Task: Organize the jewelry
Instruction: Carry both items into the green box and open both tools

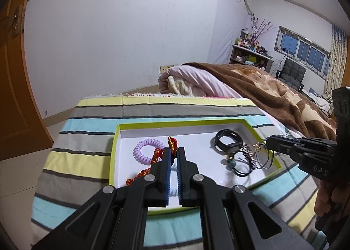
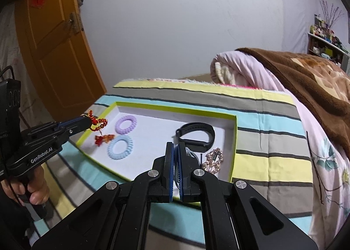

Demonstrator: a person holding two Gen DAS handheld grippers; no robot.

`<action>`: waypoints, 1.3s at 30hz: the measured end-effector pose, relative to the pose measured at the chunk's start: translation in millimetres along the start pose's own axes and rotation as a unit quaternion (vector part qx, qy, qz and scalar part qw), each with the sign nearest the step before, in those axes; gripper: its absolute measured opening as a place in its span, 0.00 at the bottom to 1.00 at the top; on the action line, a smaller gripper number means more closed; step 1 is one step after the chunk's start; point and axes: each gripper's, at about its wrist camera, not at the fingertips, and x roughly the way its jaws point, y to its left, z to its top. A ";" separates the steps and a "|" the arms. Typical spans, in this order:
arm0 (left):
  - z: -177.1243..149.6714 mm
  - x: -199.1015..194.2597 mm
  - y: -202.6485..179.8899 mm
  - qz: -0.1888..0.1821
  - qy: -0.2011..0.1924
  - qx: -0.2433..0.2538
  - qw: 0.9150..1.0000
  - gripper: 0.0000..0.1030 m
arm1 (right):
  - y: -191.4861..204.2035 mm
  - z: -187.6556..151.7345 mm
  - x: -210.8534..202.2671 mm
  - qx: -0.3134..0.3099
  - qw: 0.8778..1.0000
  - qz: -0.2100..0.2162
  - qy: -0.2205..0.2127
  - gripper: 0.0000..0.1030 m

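Two hand-held grippers work over a shallow white tray with a lime-green rim (image 2: 233, 147) that lies on a striped bedsheet (image 2: 271, 160). The left hand-held gripper (image 1: 174, 151) has its blue-padded fingers drawn close together, pinching a red and gold braided cord ornament (image 1: 172, 143); seen from the right wrist, the ornament (image 2: 99, 124) hangs from that gripper's tips (image 2: 88, 120) above the tray's left edge, its lower red piece just over the white floor. The right hand-held gripper (image 2: 176, 148) is pressed nearly together on thin loops of grey cord (image 2: 176, 169); from the left wrist, its tips (image 1: 267, 143) pinch those loops (image 1: 263, 158) at the tray's right side. Inside the tray, a lilac spiral hair tie (image 2: 125, 124) lies just beside a pale blue spiral hair tie (image 2: 119, 147), a black wristband (image 2: 195, 137) rests toward the right, and a rose-gold chain bracelet (image 2: 213, 160) lies near it at the right wall. A brown blanket (image 2: 306, 79) over a pink quilt (image 2: 238, 68) is heaped on the bed beyond the tray.
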 end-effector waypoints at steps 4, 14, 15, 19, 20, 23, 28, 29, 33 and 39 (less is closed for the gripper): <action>-2.9 17.6 2.8 0.003 0.010 -0.004 1.000 0.05 | -7.8 -1.3 18.3 0.006 1.000 -0.003 0.014 0.03; -8.7 46.4 8.2 0.008 0.039 -0.006 0.999 0.06 | -16.5 -5.7 44.5 0.019 0.999 0.006 0.033 0.03; -9.6 46.9 8.6 0.006 0.040 -0.008 0.999 0.06 | -16.7 -6.5 46.6 0.020 0.999 0.007 0.037 0.03; -10.0 47.6 8.5 0.012 0.041 -0.005 0.999 0.06 | -17.5 -8.9 48.7 0.023 0.999 0.006 0.043 0.05; -10.1 47.5 8.3 0.013 0.042 -0.003 0.999 0.08 | -17.3 -9.5 47.5 0.022 0.999 0.007 0.041 0.11; -10.7 45.7 8.3 0.012 0.041 -0.002 0.999 0.21 | -14.7 -11.3 42.5 0.006 0.999 0.005 0.037 0.13; -11.2 33.0 5.1 0.013 0.031 0.003 0.999 0.28 | -16.7 -13.0 24.4 0.001 1.000 -0.001 0.023 0.13; -11.1 28.8 4.4 0.014 0.027 0.004 1.000 0.28 | -16.9 -12.8 21.0 0.002 1.000 -0.001 0.020 0.13; -11.3 10.8 1.6 0.017 0.015 0.006 1.000 0.32 | -14.2 -12.6 3.9 0.000 1.000 -0.002 0.007 0.14; -15.2 -20.0 -5.3 0.020 0.001 0.004 1.000 0.32 | -3.7 -15.5 -21.1 -0.002 1.000 0.001 -0.011 0.14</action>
